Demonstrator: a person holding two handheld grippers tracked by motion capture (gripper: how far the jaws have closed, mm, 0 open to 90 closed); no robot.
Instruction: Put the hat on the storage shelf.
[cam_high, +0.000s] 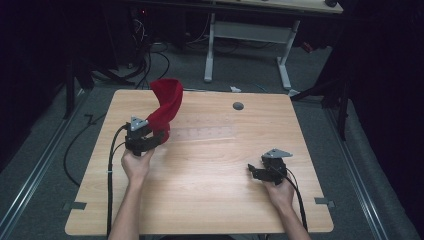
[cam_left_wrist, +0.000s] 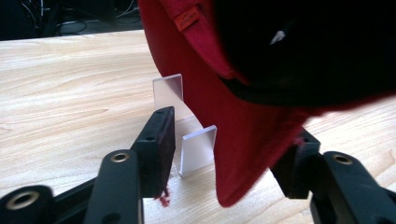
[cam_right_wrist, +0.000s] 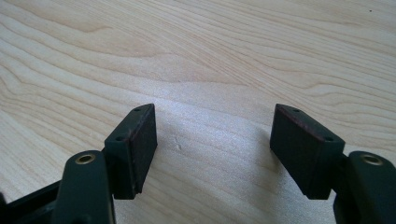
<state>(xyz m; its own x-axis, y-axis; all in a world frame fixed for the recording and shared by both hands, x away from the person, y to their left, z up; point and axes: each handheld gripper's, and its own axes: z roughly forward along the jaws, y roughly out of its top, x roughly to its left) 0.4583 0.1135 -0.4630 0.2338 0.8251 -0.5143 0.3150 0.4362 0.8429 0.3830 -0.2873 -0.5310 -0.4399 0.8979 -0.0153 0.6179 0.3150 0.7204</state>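
A red cap (cam_high: 167, 102) stands propped up at the table's far left, its dark inside showing in the left gripper view. Its brim (cam_left_wrist: 243, 154) hangs down between the jaws of my left gripper (cam_left_wrist: 229, 135), which stand wide apart, so the gripper is open. The brim lies close to the right-hand jaw; I cannot tell if they touch. Two small clear plastic uprights (cam_left_wrist: 198, 149) stand on the wood just behind the brim. In the high view my left gripper (cam_high: 161, 136) sits at the cap's lower end. My right gripper (cam_high: 255, 171) rests low at the near right, open over bare wood (cam_right_wrist: 215, 135).
A faint clear flat sheet (cam_high: 202, 134) lies on the wooden table (cam_high: 210, 200) right of the cap. A grey round grommet (cam_high: 238, 106) sits at the far middle. Beyond the table stand white desk legs (cam_high: 209, 50), with cables (cam_high: 150, 55) on the floor.
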